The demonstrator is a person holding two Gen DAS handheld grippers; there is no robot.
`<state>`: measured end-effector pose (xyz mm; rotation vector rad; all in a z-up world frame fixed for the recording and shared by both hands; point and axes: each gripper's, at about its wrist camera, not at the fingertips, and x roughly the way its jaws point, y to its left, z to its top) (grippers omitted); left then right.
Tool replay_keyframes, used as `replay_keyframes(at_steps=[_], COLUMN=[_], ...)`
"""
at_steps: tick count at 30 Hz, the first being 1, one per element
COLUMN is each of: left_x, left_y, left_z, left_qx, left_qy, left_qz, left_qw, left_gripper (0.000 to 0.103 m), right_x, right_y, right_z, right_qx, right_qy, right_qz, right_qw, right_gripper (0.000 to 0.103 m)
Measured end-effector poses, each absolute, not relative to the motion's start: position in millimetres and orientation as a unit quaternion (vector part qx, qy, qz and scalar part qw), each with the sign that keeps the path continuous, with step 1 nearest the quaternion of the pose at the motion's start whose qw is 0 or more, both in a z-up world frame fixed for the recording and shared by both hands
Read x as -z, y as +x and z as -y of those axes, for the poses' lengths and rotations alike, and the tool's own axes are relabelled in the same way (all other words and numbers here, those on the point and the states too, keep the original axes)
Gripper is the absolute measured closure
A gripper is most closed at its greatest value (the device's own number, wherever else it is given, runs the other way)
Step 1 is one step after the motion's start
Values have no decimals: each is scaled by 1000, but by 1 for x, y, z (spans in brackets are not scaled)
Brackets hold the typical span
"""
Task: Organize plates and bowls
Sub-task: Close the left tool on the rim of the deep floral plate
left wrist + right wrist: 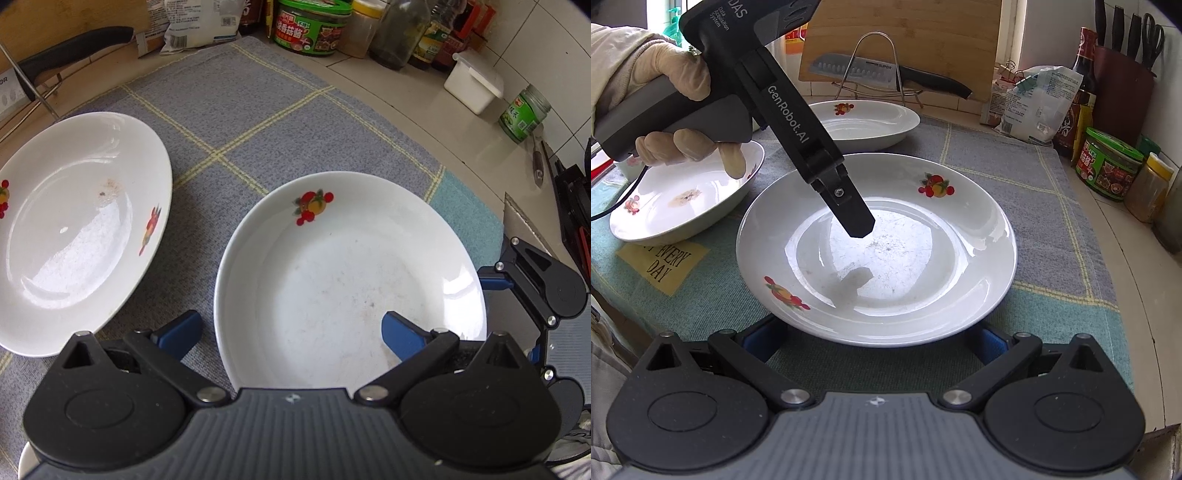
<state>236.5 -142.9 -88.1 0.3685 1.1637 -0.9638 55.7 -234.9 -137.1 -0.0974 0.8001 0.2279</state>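
Left plate [74,229] cut off by the left edge in the left wrist view. Near rim of the centre plate [351,280] hidden behind the gripper body at the bottom. Jar labels [310,33] at the top too blurred to read. In the right wrist view, blue fingers [759,341] mostly hidden under the plate's near rim; knife block [1123,81] cropped at upper right.

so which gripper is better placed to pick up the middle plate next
Probably the left gripper: it is open, with one blue finger over the middle plate and the other outside its rim. The right gripper, also open, sits just short of that plate's near edge.
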Motion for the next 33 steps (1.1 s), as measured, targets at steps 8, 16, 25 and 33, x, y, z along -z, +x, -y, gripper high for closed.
replay_keyframes(at_steps=[8,16,25,33], left_x=[88,85,79,79], left_y=[239,251,255,262], left_z=[148,155,160,161], left_qx=[449,479,499,504], left_qy=[187,184,184,183], left_qz=[-521,-550,-552,-566], left_qw=[701,659,642,626], left_gripper=[1,3,11,11], right_x=[137,140,140,140], right_y=[50,50,50,53], right_z=[238,240,241,242], right_qx=[-120,-130,-134,-129], right_qy=[-48,-49,-51,-51], right_qz=[-379,-362,-354,-353], right_qw=[916,922,924,925], right_gripper=[0,0,0,0])
